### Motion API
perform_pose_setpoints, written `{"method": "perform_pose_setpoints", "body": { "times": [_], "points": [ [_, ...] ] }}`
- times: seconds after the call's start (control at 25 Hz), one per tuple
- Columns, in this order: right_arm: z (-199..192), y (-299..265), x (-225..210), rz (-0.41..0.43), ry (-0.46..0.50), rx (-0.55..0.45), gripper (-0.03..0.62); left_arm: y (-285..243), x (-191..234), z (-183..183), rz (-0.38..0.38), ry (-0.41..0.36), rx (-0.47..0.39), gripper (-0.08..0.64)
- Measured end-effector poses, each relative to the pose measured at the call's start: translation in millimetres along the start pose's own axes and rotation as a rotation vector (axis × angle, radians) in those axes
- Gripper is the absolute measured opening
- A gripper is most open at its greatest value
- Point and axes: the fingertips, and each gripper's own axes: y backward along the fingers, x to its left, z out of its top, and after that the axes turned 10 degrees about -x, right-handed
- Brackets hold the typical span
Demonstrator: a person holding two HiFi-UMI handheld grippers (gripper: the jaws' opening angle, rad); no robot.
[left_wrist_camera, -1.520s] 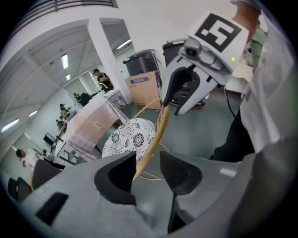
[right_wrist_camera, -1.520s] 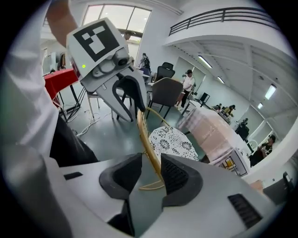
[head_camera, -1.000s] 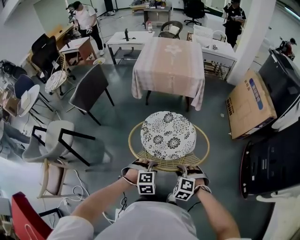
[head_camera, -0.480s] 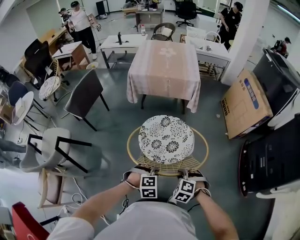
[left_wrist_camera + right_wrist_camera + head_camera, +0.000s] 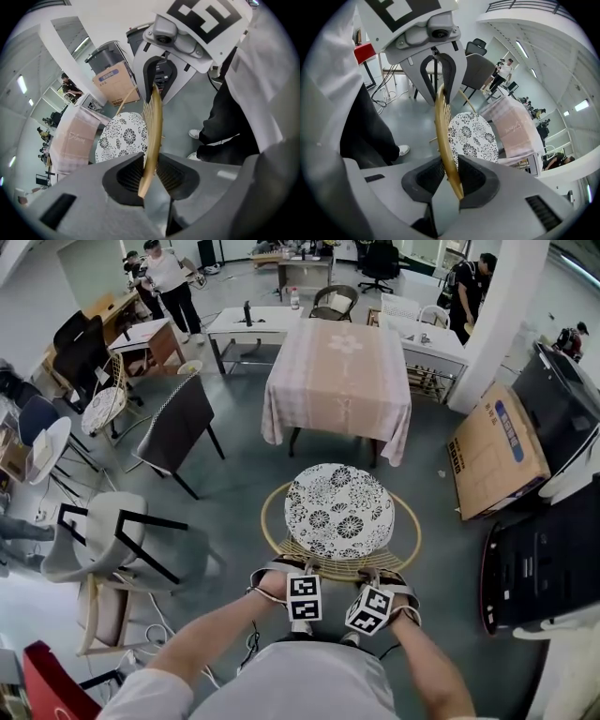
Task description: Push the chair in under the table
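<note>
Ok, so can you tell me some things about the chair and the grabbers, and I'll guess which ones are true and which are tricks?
1. Both the left gripper and the right gripper are clamped on the golden chair back. True; their jaws have just been closing, with it between them.
2. The seat cushion is plain red. False: it is white with black flowers.
3. The table wears a pale pink cloth. True.
4. The chair is already tucked under the table. False: it stands in front of the table, seat fully out in the open.
</note>
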Motion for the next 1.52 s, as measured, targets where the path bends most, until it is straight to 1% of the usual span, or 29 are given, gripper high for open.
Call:
{"method": "perform_pose_setpoints", "body": {
  "times": [0.16,0.4,0.8,1.08,1.28,1.52],
  "points": [
    [11,-5,-7,-0.012,-0.019,0.007,0.075,3,11,-9,0.004,0.002,0.01,0.081],
    [11,-13,-21,-0.037,-0.07,0.032,0.083,-2,25,-12,0.02,0.014,0.028,0.083],
    [16,-26,-48,-0.049,-0.077,0.021,0.087,-9,55,-18,0.041,0.02,0.037,0.084],
    [19,-45,-81,-0.045,-0.081,0.005,0.087,-19,93,-25,0.057,0.017,0.055,0.084],
    [22,-55,-106,-0.034,-0.076,-0.013,0.087,-26,120,-28,0.065,-0.002,0.063,0.084],
    [28,-73,-138,-0.021,-0.08,-0.047,0.087,-34,157,-36,0.069,0.009,0.087,0.084]
  ]
}}
